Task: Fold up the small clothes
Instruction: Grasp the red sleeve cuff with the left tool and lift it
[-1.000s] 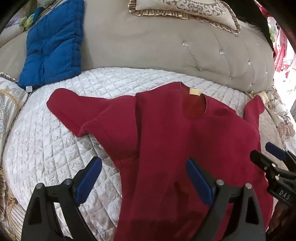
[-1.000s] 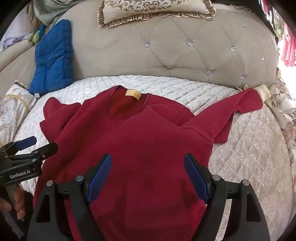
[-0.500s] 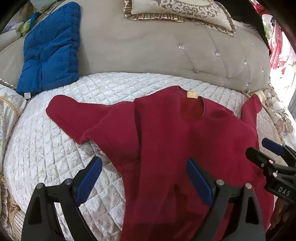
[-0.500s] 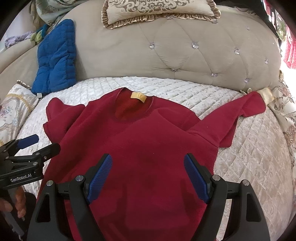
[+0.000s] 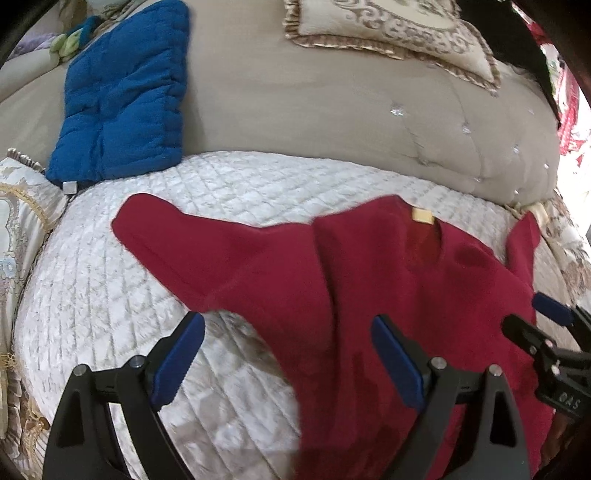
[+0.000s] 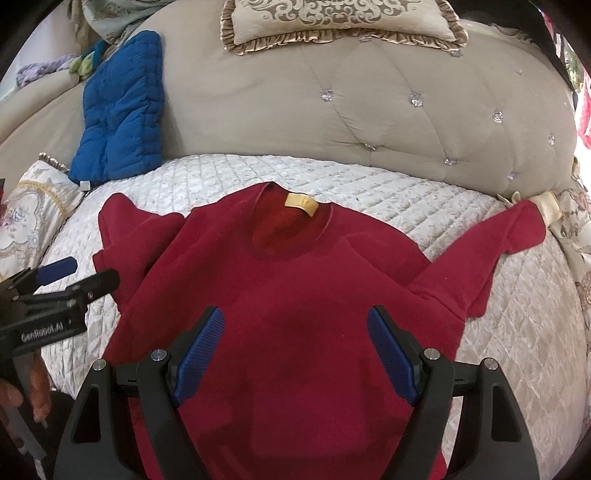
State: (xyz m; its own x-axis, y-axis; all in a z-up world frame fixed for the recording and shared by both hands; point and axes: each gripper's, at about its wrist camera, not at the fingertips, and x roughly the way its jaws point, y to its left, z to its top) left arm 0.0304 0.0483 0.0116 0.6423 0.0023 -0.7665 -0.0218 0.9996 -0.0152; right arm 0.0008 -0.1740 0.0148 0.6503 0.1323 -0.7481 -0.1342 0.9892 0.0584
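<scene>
A small dark red sweater [image 6: 295, 295] lies spread flat on the quilted white bedspread [image 6: 517, 350], neck and yellow label [image 6: 300, 204] toward the headboard, both sleeves stretched outward. In the left wrist view the sweater [image 5: 369, 280] fills the right half, its left sleeve [image 5: 192, 243] reaching left. My left gripper [image 5: 286, 363] hovers open over the sweater's left edge, holding nothing; it also shows at the left edge of the right wrist view as the left gripper [image 6: 70, 277]. My right gripper [image 6: 295, 354] hangs open above the sweater's middle, holding nothing.
A tufted beige headboard [image 6: 369, 110] rises behind the bed, with a patterned cushion [image 6: 340, 22] on top. A blue quilted pad [image 6: 122, 110] leans at the left. Patterned pillows [image 6: 33, 206] flank the bedspread. A hand [image 6: 22, 391] holds the left gripper's handle.
Both grippers have risen and drawn back slightly, and the left one has swung left, so the sweater sits lower and further right in its view. The sweater has not moved.
</scene>
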